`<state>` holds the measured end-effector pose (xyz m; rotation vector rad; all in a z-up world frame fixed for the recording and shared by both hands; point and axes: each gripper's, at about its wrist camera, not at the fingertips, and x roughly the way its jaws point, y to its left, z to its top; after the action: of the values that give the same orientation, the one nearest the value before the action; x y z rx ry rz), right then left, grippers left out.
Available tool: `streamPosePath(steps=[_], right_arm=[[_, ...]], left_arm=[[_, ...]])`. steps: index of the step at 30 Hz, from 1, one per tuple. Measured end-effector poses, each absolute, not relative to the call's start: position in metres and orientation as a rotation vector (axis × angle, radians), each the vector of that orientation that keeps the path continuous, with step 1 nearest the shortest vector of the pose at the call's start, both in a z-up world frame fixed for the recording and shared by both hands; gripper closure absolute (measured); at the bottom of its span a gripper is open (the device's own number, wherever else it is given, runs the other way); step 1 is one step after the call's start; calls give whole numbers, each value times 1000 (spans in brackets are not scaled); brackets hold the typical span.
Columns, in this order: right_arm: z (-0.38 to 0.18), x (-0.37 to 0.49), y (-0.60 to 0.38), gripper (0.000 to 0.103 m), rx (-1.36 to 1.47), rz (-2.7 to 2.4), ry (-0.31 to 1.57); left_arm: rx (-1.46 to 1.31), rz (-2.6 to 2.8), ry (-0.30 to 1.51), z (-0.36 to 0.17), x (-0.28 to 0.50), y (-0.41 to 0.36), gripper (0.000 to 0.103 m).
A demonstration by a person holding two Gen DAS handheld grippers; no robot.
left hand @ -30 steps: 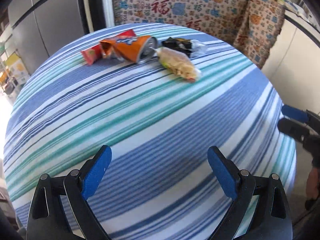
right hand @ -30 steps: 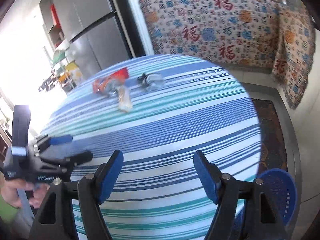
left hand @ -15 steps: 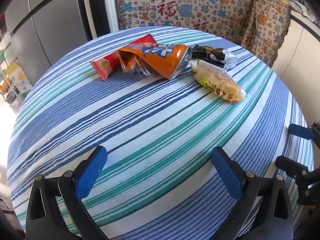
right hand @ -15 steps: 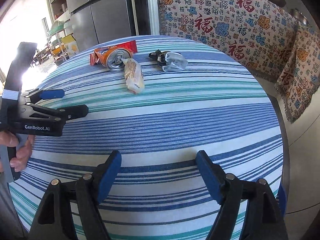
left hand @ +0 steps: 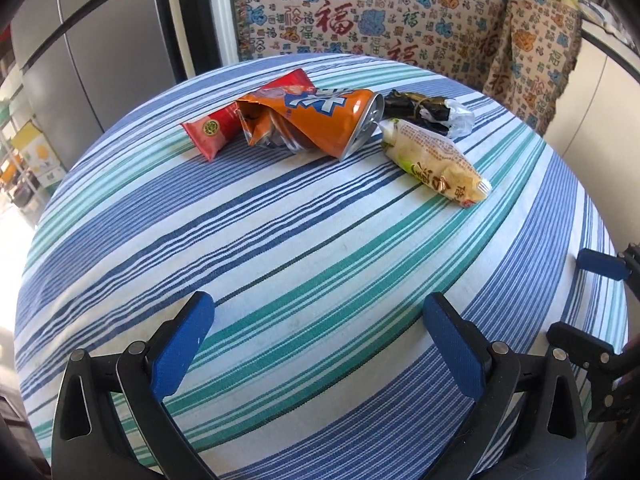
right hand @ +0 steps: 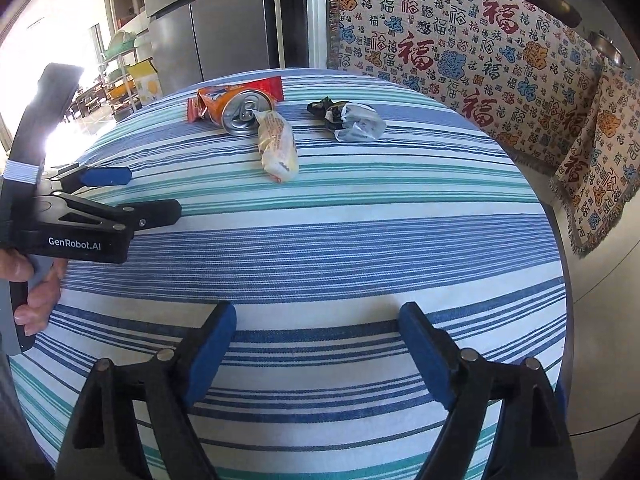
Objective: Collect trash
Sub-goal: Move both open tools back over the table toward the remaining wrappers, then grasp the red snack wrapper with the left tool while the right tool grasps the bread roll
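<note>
Left wrist view: four pieces of trash lie grouped at the far side of the round surface (left hand: 320,264), which wears a blue, teal and white striped cloth. They are one crushed orange can (left hand: 320,120), one red wrapper (left hand: 216,132) touching it on the left, one pale snack packet (left hand: 436,164) printed with Chinese characters just right of the can's mouth, and one dark wrapper bundled with clear plastic (left hand: 432,112) behind that packet. The left tongs (left hand: 316,336) stand at their widest, tilted down over the near stripes, with nothing between the blue pads and well apart from the trash. At the right edge the right tongs (left hand: 580,300) show from the side.

Right wrist view: the same four pieces sit at the far side, the can (right hand: 244,114) showing its silver top, the packet (right hand: 278,148) resting against it, the red wrapper (right hand: 272,86) behind, and the dark bundle (right hand: 348,120) apart to the right. The right tongs (right hand: 316,348) are opening, empty, angled down over bare cloth. On the left, a hand (right hand: 32,284) grips the handle of the left tongs (right hand: 132,196), whose body reads "GenRobot.AI". A patterned blanket (right hand: 480,48) repeating the character 福 hangs behind.
</note>
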<state>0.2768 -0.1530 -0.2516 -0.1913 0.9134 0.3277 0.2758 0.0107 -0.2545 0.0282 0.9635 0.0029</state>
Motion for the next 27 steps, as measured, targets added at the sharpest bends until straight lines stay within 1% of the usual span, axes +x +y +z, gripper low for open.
streamPosePath(steps=[6, 13, 17, 18, 20, 22, 23, 25, 26, 27], right_arm=[[-253, 281, -152, 12, -197, 335, 925], [-254, 286, -159, 12, -208, 380, 911], [-250, 319, -143, 15, -177, 396, 954], [-248, 328, -135, 22, -169, 423, 965], [-246, 350, -111, 28, -182, 476, 993], [-245, 360, -101, 32, -201, 481, 992], [-246, 380, -83, 33, -238, 463, 973], [-246, 388, -77, 35, -243, 460, 964], [-249, 398, -71, 48, -237, 460, 954], [-249, 399, -70, 67, -237, 455, 937]], left_arm=[[30, 2, 963, -255, 275, 11, 0], [45, -20, 968, -255, 275, 10, 0], [53, -40, 969, -254, 274, 11, 0], [53, -42, 969, -254, 274, 11, 0], [58, -52, 969, -254, 273, 12, 0], [66, -68, 972, -254, 272, 13, 0], [64, -61, 970, -254, 272, 14, 0], [70, -74, 971, -253, 271, 19, 0], [70, -74, 970, -253, 271, 21, 0], [67, -69, 969, -253, 271, 25, 0]])
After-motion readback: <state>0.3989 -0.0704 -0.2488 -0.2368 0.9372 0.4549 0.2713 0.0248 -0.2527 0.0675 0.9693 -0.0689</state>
